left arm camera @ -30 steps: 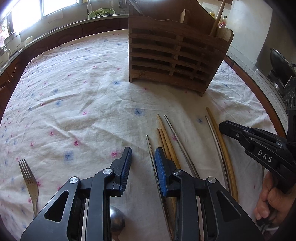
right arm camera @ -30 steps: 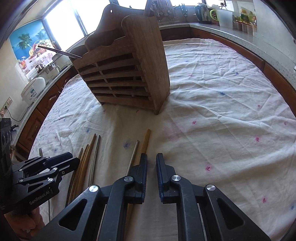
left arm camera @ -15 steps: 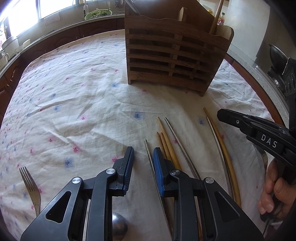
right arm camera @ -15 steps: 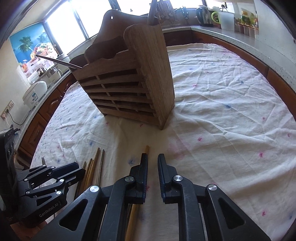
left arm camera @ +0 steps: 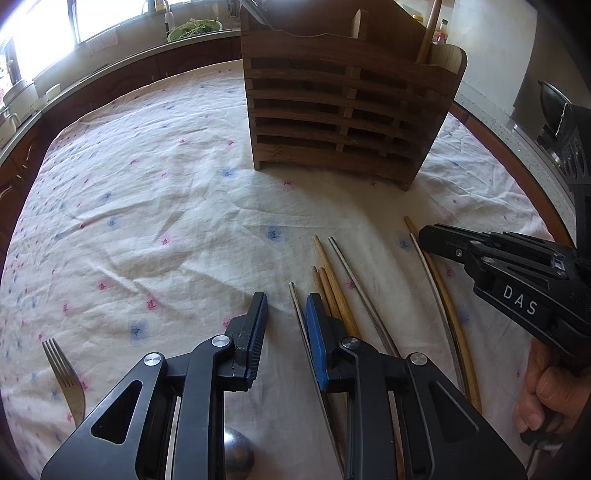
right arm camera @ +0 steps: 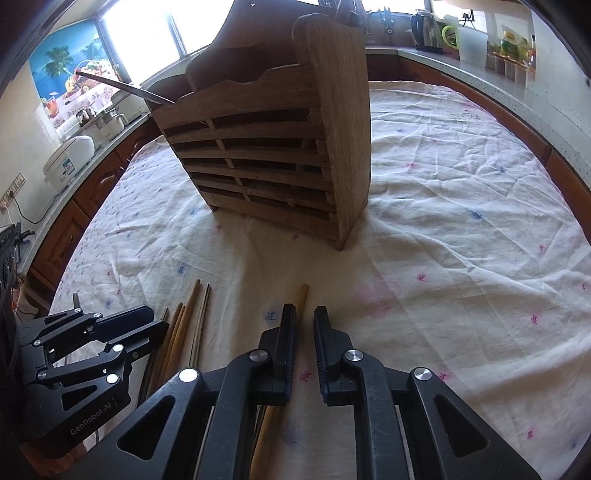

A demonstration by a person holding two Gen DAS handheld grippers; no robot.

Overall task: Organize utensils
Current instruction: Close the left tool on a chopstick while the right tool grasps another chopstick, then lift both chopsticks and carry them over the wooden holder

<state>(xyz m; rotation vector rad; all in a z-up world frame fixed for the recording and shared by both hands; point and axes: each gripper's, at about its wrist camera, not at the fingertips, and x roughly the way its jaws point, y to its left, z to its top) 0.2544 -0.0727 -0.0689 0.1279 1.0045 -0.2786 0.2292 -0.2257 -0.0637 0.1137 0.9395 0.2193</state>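
A slatted wooden utensil holder point(left arm camera: 347, 114) stands on the floral tablecloth, also in the right wrist view point(right arm camera: 280, 162), with a metal utensil and a wooden stick in it. Several wooden and metal chopsticks point(left arm camera: 334, 284) lie on the cloth in front of it. My left gripper point(left arm camera: 286, 308) is open and empty, low over the nearest chopsticks. My right gripper point(right arm camera: 304, 321) is open by a narrow gap and empty, above a separate wooden and metal chopstick pair point(left arm camera: 443, 306). A fork point(left arm camera: 66, 376) lies at the left. A metal spoon bowl point(left arm camera: 236, 456) shows under the left gripper.
The round table's edge point(right arm camera: 561, 155) curves on the right. Kitchen counters ring the table, with a kettle and jars point(right arm camera: 472, 40), a rice cooker point(right arm camera: 68, 158) and a bowl of greens point(left arm camera: 195, 27). A stove point(left arm camera: 565, 122) stands on the far right.
Both grippers have drifted forward toward the holder, which looks closer now. The right gripper has moved a little further over the separate chopstick pair. Both stay empty.
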